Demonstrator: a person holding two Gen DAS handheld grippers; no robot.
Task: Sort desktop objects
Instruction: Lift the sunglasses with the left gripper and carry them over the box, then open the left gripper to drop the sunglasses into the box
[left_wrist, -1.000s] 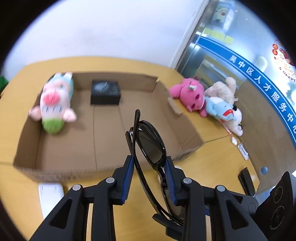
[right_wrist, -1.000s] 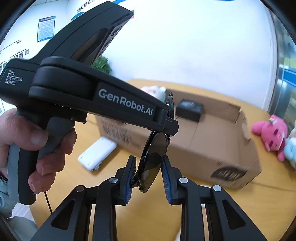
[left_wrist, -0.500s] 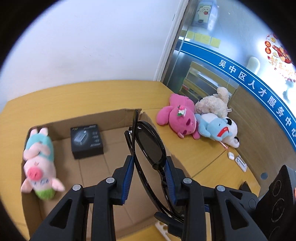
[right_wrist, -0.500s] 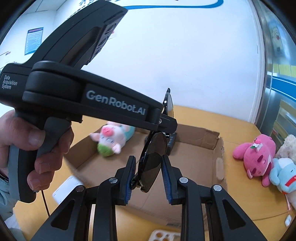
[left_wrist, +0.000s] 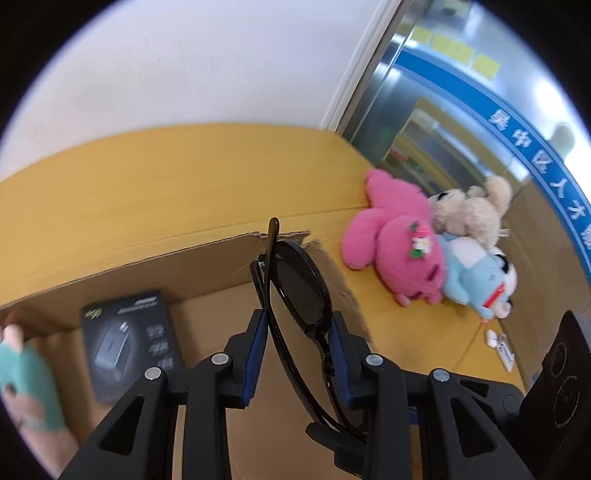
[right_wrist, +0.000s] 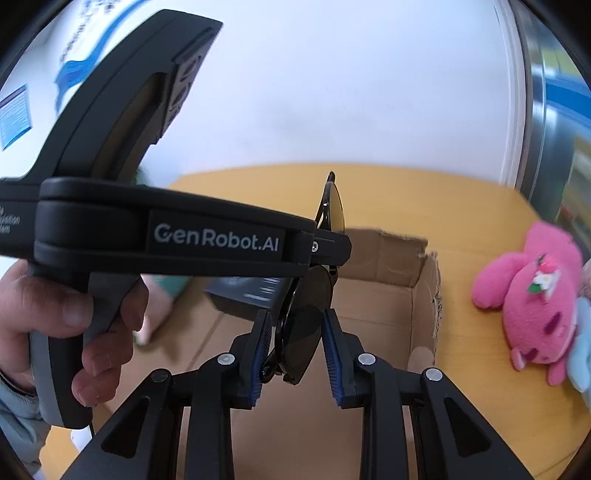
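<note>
Together, both grippers: clamped on one pair of black sunglasses (left_wrist: 301, 291), held in the air above the open cardboard box (left_wrist: 207, 266).
Left gripper (left_wrist: 295, 343): jaws nearly closed, blue pads pressed on the frame; one lens and a folded temple stood up between them.
Right gripper (right_wrist: 295, 350): jaws closed down on the other dark lens (right_wrist: 303, 332); pad contact on the right side hard to make out.
Sunglasses position: over the box interior near its far right corner, clear of the floor of the box.
Left wrist view only: black product box (left_wrist: 129, 343) lying flat inside the cardboard box; cream plush (left_wrist: 469, 210) and pale blue plush (left_wrist: 476, 273) stacked against the pink plush (left_wrist: 399, 251) on the tabletop (left_wrist: 147, 184); small white items (left_wrist: 498, 341) near the tabletop's right edge; part of a teal and pink plush (left_wrist: 26, 376) at the far left, blurred.
Right wrist view only: body of the left gripper (right_wrist: 166, 236) crossing the frame, lettered GenRobot.AI; person's left hand (right_wrist: 74, 325) wrapped round its grey handle; torn right wall of the cardboard box (right_wrist: 428, 295).
Shared by both views: pink plush (right_wrist: 535, 295) lying outside the box, to its right, apart from it.
Black product box, right wrist view: partly hidden behind the left gripper (right_wrist: 247, 295).
</note>
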